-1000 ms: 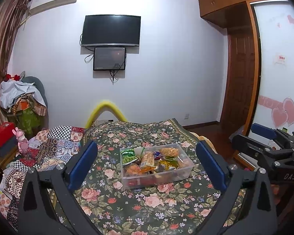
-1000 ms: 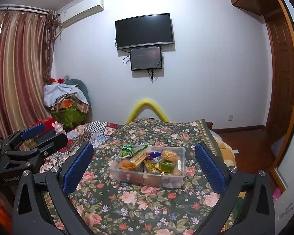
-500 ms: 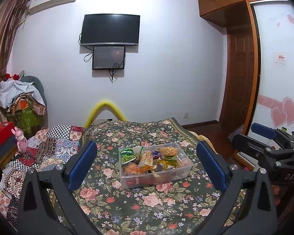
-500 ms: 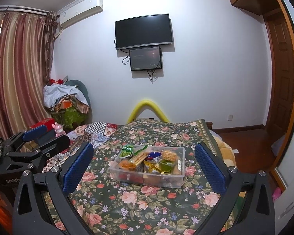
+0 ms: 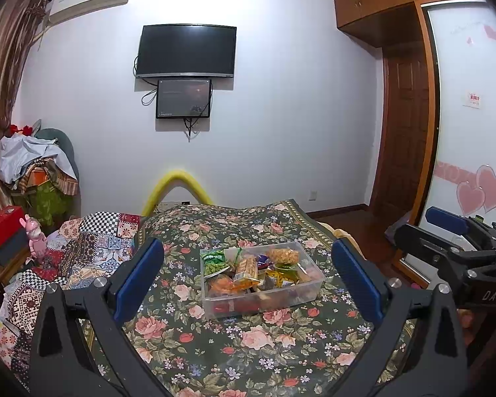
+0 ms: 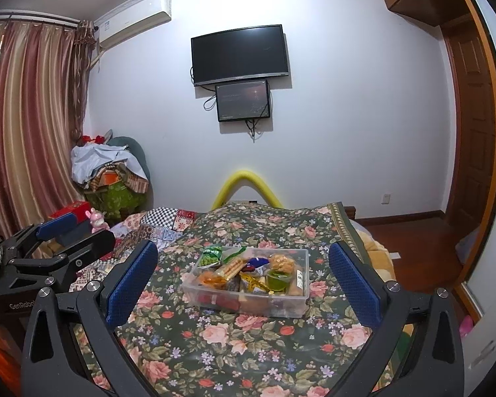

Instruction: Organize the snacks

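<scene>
Through my left wrist camera, my left gripper [image 5: 248, 278] stood spread wide with nothing between its blue pads [image 5: 139, 278], framing the clear plastic bin [image 5: 264, 301] that sat a little right of centre in the lower half of the frame, on the floral bedspread [image 5: 215, 347]. The bin was packed with snacks: a green pea packet [image 5: 214, 261] at its upper left corner, a long biscuit pack [image 5: 246, 269] leaning across the middle, an orange bag [image 5: 222, 284] at lower left. At the right edge my other gripper [image 5: 446, 231] reached in, well apart from the bin. Through my right wrist camera, my right gripper [image 6: 243, 278] was equally wide open and empty, and the same bin [image 6: 284, 304] lay in the centre of the lower frame, with the pea packet [image 6: 211, 258] at its upper left and a green jelly cup [image 6: 278, 278] towards its right side. I judged the packets light, crinkly and slippery, easily crushed if squeezed across their puffed bellies, so I would pinch each by a sealed edge or corner that stuck up above the rim. The jelly cup looked stiffer and could be taken across its sides. The bin's thin walls would likely flex, and the soft bed beneath would give under any downward push.
</scene>
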A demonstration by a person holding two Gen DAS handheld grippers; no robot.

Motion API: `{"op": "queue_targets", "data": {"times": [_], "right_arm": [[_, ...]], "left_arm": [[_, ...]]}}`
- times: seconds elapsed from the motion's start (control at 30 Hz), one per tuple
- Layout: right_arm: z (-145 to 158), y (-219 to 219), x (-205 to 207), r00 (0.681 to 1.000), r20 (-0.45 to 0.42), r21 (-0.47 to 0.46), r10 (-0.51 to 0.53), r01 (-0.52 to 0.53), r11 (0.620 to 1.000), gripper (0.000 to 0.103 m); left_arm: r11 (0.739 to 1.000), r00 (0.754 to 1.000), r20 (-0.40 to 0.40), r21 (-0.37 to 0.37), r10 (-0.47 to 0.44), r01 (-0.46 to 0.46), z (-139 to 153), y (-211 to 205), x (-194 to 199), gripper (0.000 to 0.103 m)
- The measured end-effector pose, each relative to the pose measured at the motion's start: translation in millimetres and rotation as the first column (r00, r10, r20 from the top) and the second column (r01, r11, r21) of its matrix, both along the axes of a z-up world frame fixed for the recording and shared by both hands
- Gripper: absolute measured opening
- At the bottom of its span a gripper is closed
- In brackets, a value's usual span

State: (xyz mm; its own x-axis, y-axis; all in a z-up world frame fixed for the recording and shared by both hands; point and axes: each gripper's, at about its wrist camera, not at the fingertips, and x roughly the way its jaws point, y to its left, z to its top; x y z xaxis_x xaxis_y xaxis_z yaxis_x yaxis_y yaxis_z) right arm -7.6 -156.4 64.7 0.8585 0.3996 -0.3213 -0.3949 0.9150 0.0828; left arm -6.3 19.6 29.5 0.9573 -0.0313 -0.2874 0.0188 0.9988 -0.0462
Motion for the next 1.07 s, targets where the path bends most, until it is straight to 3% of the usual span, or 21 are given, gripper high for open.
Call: {"op": "queue_targets", "data": {"times": [0.43,1.07], "right_arm": [[2.7,-0.6,-3.0,1.000,0.016,-0.012,-0.003,0.004,1.000,0.103],[-0.4,-2.3,-2.4,1.000,0.012,-0.002,-0.023,0.023,1.000,0.103]], "left_arm": [[0.999,0.999,-0.023,-0.002,-0.046,0.046,-3.0,-5.1,0.5,0.103],[0.999,0.999,-0.024,0.006,-0.044,0.044,-3.3,-8.1,-0.2,0.103]]}}
